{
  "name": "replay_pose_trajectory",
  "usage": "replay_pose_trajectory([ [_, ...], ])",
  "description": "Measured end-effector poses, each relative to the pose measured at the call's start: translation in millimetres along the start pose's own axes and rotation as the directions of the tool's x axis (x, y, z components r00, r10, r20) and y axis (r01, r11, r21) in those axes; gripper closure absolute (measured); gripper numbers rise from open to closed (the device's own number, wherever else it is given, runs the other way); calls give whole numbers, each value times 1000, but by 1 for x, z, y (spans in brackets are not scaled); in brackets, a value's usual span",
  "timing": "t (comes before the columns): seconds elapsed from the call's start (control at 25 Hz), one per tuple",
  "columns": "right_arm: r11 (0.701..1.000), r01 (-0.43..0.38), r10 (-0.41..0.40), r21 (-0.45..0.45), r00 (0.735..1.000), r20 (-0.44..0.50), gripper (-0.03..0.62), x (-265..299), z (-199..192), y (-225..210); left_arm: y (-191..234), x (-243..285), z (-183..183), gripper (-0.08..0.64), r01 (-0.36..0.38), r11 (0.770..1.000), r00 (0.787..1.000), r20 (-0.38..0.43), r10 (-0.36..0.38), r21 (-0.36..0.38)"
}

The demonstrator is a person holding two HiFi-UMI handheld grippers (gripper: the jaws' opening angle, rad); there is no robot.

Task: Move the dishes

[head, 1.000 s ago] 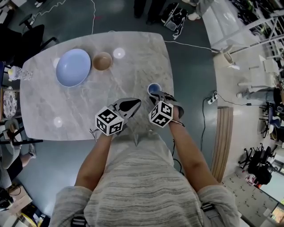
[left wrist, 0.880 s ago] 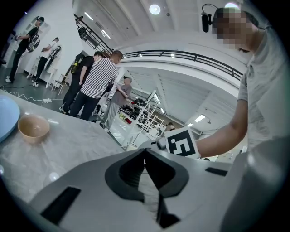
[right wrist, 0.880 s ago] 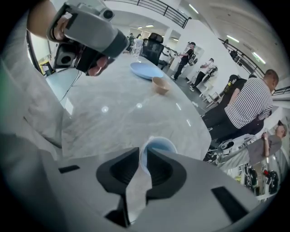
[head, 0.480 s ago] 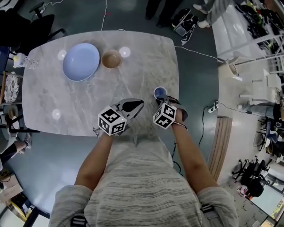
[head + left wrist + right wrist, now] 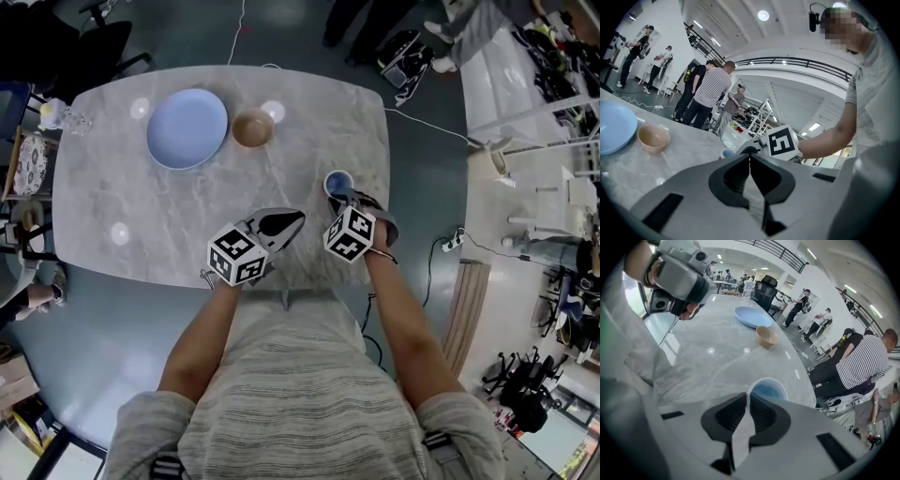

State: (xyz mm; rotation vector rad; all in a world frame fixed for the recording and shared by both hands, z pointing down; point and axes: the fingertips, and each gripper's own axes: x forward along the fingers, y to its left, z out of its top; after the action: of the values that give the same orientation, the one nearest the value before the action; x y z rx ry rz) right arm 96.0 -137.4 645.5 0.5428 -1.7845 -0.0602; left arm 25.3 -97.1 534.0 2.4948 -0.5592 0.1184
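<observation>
Head view: the blue cup (image 5: 337, 182) stands upright, mouth up, on the near right part of the marble table (image 5: 169, 216), close to its right edge. Seen from above it is round and shows no long axis. The right gripper (image 5: 344, 200) points steeply down at the cup. Its jaws have just been closing and pinch the cup's near rim, with the wall between the pads. The left gripper (image 5: 289, 219) is held just left of the cup, apart from it, jaws together on nothing. At the far left, a blue plate (image 5: 187, 128) lies with a brown bowl (image 5: 252, 127) just beside its right edge, both well apart from the cup. Marble surface lies between the cup and these dishes.
</observation>
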Motion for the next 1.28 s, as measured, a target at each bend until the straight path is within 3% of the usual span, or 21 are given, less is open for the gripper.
replay_pose_trajectory([
  [0.44,993,-13,19,-121,999,50,548,27,83,-37,22,-46,2,538,-80,997,996,34,80,-20],
  [0.76,988,-42,50,-150,998,46,548,61,120,-60,42,-67,2,538,-118,992,992,43,119,-44],
  [1.28,989,-64,71,-135,996,46,548,84,140,-73,58,-78,4,538,-142,988,988,47,145,-64],
])
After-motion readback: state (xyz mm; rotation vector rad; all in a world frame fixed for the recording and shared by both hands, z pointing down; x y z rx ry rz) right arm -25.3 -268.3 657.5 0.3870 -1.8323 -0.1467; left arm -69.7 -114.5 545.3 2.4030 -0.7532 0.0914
